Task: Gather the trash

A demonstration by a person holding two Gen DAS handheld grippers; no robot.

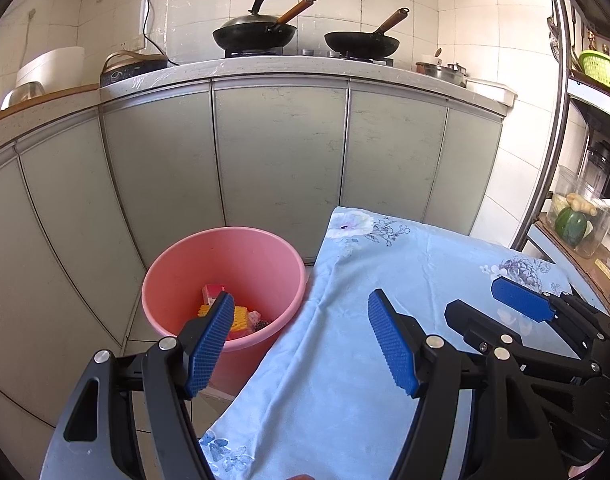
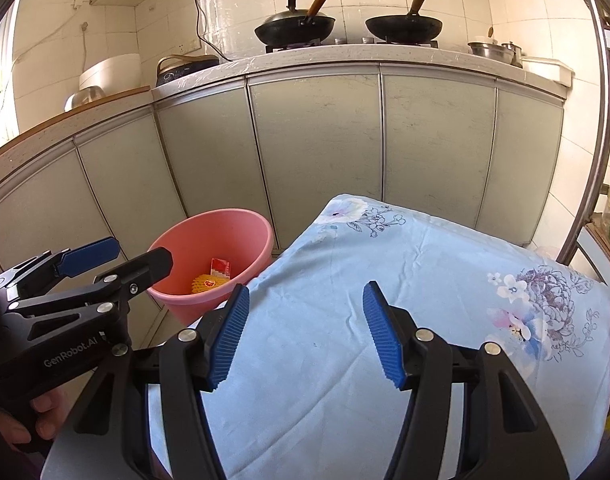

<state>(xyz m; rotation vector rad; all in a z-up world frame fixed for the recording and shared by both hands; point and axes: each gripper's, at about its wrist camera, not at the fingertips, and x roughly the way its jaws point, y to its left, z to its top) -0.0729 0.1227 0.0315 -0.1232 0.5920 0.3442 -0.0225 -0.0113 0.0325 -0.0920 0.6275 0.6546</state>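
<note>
A pink bucket stands on the floor left of the table; in the right wrist view the bucket is at centre left. Inside it lie a red box, a yellow foam net and a small dark scrap; the red box and the foam net also show from the right. My left gripper is open and empty, its left finger over the bucket's rim. My right gripper is open and empty above the blue floral cloth.
The right gripper hovers over the cloth's right part, and the left gripper is held by a hand. Grey cabinet doors stand behind, two woks sit on the counter, and a shelf rack is at right.
</note>
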